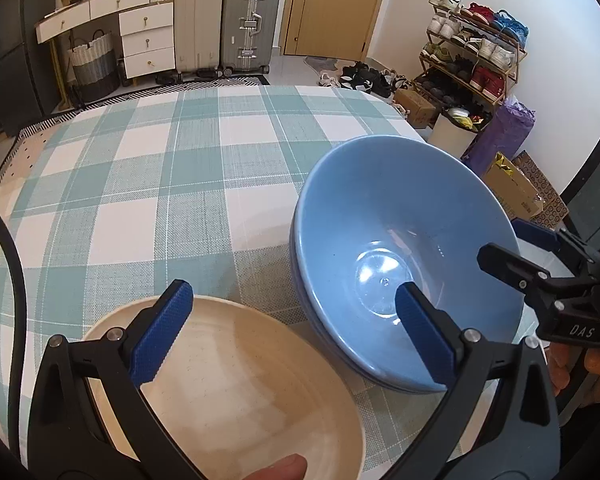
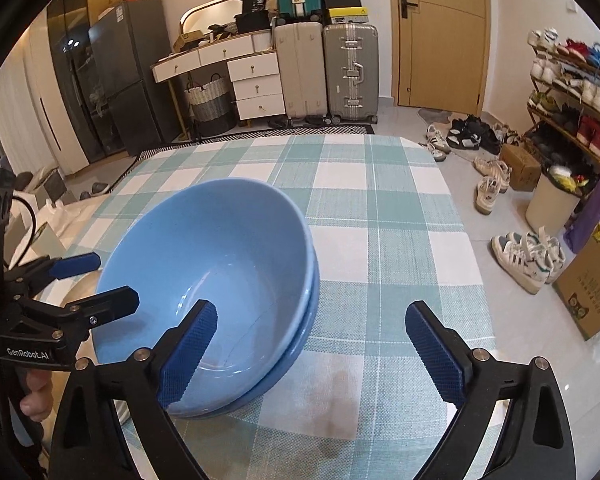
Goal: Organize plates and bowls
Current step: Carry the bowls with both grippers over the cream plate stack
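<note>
Fingers of the left gripper (image 1: 292, 332) are spread wide, one above the cream plate (image 1: 236, 392), one over the rim of the stacked blue bowls (image 1: 400, 248). Right gripper (image 2: 316, 356) fingers are likewise released, straddling the bowls' near edge on the checked surface (image 2: 380, 208).

Two blue bowls (image 1: 404, 224) (nested), one cream plate (image 1: 236, 392), two grippers, three suitcases (image 2: 350, 70)

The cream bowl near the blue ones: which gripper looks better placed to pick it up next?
Probably the left gripper. It is open, with one finger over the cream bowl and that bowl right below it. The right gripper, also open, sits past the stacked blue bowls, which lie between it and the cream bowl.
</note>
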`<move>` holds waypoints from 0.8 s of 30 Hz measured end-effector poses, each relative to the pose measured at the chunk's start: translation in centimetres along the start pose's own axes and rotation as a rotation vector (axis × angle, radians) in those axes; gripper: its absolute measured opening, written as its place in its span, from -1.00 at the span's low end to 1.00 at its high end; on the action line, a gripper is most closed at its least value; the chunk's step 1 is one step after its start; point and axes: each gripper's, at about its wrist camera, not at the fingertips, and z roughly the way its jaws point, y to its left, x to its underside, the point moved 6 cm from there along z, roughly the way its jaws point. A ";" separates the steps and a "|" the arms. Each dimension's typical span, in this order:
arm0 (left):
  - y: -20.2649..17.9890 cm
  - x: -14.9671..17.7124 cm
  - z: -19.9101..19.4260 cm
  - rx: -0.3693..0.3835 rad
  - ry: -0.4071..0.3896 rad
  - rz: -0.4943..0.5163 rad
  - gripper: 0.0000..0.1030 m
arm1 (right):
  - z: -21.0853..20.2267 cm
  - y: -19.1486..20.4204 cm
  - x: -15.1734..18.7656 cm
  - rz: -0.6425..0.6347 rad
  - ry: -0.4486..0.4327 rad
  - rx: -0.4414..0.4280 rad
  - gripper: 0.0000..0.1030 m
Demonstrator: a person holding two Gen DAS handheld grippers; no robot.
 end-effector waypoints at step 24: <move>-1.6 0.4 2.1 0.081 0.044 0.012 -0.35 | 1.4 1.8 0.6 -0.007 0.020 -0.094 -0.17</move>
